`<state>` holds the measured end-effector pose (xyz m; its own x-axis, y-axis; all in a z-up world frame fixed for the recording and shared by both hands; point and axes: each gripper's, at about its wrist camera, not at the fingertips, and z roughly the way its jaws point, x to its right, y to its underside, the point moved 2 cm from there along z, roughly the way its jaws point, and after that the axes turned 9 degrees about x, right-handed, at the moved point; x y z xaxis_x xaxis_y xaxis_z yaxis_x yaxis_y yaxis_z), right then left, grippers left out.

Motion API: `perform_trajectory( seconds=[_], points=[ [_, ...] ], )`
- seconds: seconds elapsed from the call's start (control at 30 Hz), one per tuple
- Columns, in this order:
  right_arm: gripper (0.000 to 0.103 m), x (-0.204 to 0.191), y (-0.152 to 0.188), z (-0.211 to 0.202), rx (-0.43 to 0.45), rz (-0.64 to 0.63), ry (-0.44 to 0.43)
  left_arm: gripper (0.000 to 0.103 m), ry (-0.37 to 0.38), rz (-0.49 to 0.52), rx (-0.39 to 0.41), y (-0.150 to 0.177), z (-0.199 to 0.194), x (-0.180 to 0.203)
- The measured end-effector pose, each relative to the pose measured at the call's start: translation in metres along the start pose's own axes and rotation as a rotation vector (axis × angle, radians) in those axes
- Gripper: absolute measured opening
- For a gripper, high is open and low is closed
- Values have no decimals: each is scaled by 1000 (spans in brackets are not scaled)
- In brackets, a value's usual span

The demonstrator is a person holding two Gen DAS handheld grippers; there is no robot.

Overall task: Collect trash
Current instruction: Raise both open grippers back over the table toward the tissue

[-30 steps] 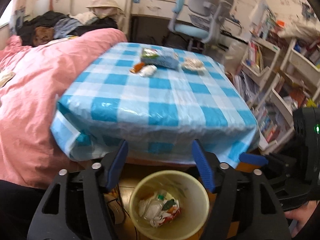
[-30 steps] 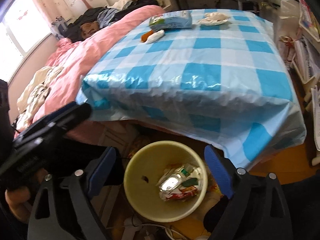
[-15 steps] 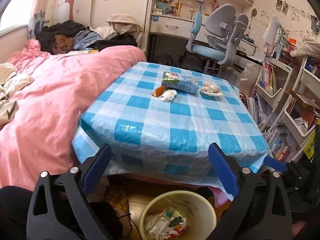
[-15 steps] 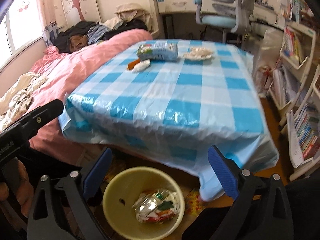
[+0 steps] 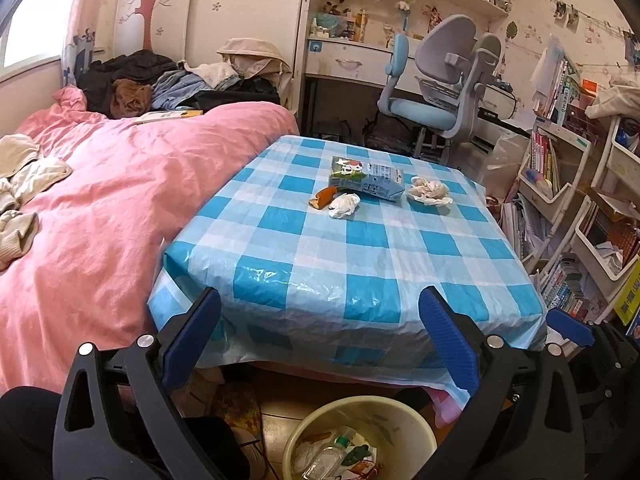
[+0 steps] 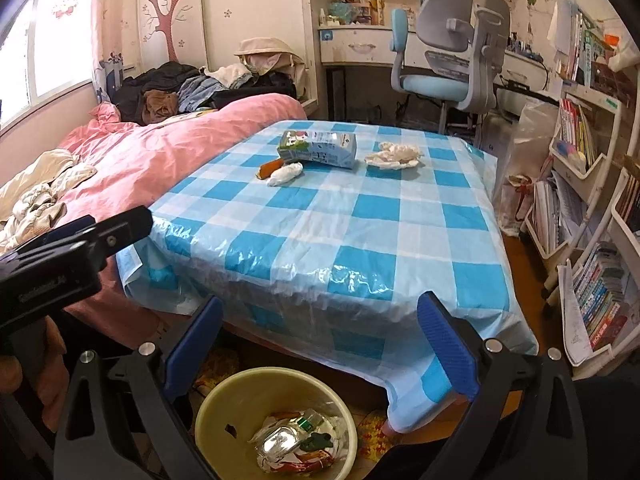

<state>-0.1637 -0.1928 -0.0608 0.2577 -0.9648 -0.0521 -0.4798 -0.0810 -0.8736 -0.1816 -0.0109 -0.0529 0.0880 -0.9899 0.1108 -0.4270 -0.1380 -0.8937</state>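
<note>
Left wrist view: left gripper [image 5: 320, 332] with black frame and ribbed blue pads, jaws wide apart, nothing between them, hanging off the table's [image 5: 360, 264] near edge and tilted down. Table has a glossy, crinkled blue-and-white checked plastic cloth draped over its edges. Trash sits near the far edge: flat rectangular carton [image 5: 366, 178] lying on its side, printed blue and green; curled orange peel [image 5: 325, 197] touching its left end; crumpled white tissue [image 5: 344, 205] just beside the peel; a wider, flatter tissue wad [image 5: 429, 191] toward the far right corner, right of the carton. Round pale yellow plastic bin [image 5: 360, 440] on the floor below the near edge, holding a clear plastic bottle and bright wrappers.

Right wrist view: right gripper [image 6: 320, 336] same build, jaws also wide apart and empty, above the bin [image 6: 276, 420], pointing down toward the near edge. The left gripper's black body pokes in at left, with part of a hand [image 6: 16, 364] on its handle. Rumpled pink quilt on the bed [image 6: 168, 152] against the table's left edge.
</note>
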Motion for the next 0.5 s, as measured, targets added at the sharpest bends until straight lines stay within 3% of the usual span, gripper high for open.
perform_trajectory(
  seconds=[0.5],
  points=[
    [95,-4,0,0,6,-6,3,96,0,-1,-8,2,5,0]
  ],
)
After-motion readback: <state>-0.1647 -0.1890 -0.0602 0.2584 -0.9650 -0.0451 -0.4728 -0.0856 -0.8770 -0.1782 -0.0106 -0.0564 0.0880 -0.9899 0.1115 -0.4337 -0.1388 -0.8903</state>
